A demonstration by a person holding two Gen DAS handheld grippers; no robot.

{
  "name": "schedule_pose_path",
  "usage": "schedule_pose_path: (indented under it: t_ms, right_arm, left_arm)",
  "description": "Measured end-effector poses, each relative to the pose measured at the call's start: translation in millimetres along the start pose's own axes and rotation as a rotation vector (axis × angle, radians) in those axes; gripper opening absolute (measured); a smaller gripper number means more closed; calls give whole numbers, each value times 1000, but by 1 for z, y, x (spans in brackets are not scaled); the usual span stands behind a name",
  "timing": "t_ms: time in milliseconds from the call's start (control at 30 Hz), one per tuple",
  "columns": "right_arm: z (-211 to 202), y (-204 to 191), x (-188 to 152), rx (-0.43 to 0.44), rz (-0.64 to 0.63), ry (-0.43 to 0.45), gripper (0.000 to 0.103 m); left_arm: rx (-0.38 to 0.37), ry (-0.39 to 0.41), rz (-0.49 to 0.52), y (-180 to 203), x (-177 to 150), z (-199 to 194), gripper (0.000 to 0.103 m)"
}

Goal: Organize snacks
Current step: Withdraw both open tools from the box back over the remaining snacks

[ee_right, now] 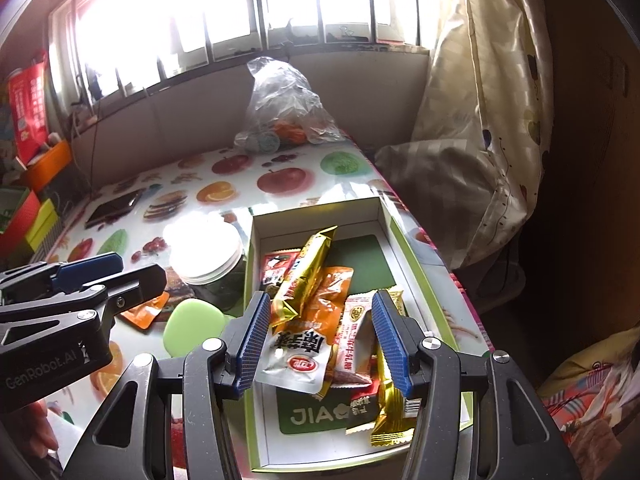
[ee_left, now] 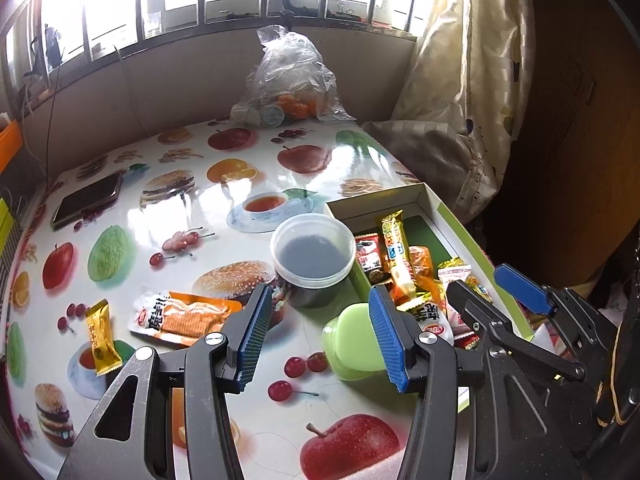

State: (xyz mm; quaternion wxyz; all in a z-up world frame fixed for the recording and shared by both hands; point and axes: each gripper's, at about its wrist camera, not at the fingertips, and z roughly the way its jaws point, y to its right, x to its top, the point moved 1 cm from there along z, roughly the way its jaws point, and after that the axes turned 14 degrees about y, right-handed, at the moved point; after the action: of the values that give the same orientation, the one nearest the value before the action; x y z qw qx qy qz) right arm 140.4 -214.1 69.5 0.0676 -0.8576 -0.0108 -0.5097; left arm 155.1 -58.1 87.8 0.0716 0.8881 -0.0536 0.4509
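Step in hand, as I read it: gathering loose snack packets into the box [ee_right: 256, 240] at the table's right edge. Most are in already: long gold bar [ee_right: 308, 268], orange pouch [ee_right: 334, 296], white-and-orange packet [ee_right: 294, 354], white-red packet [ee_right: 356, 336], plus a small gold bar [ee_right: 390, 412] near the box's front wall.

Right tongs [ee_right: 320, 344] hang over the box's front half, jaws apart w/ nothing pinched; the packets lie below, btwn the blue pads, not gripped. Looks like a drop just finished or a tidy-up, can't tell which.

Left tongs [ee_left: 320, 338] hover over the table's front-middle, jaws wide, empty. Two snacks left outside the box: orange biscuit packet [ee_left: 186, 316], just beyond the left pad toward the table's front-left, and a small gold candy bar [ee_left: 102, 334] further left, near the front-left edge.

Also on the table [ee_left: 256, 200]: lidded plastic tub [ee_left: 312, 252] touching or just beside the box's left wall, green soft thing [ee_left: 352, 344] by the right pad of the left tongs, phone [ee_left: 88, 200] at far left, clear plastic bag [ee_left: 288, 80] at the back edge.

Next move, prob.: left tongs swing left and down onto the biscuit packet. It lies flat, so needs a low, shallow approach and a pinch on an edge; foil's slippery. Then carry right over the tub w/o knocking it, release in the box. Gold bar after.
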Motion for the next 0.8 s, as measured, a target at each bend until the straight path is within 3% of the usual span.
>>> schedule_pose_path:
  t_ms: [133,467,800]
  right_arm:
    - [0,-16,5,34,-10,11,52]
    - [8,-70,11,136,-94,14,52]
    - [33,-130,2,268,-181,-49,52]
  left_arm:
    - [12,6,-32,-18,-3,-6,52]
    - [123,13,-125,-84,-18,-21,52]
    - [247,2,-261,-163,-38,-32,52]
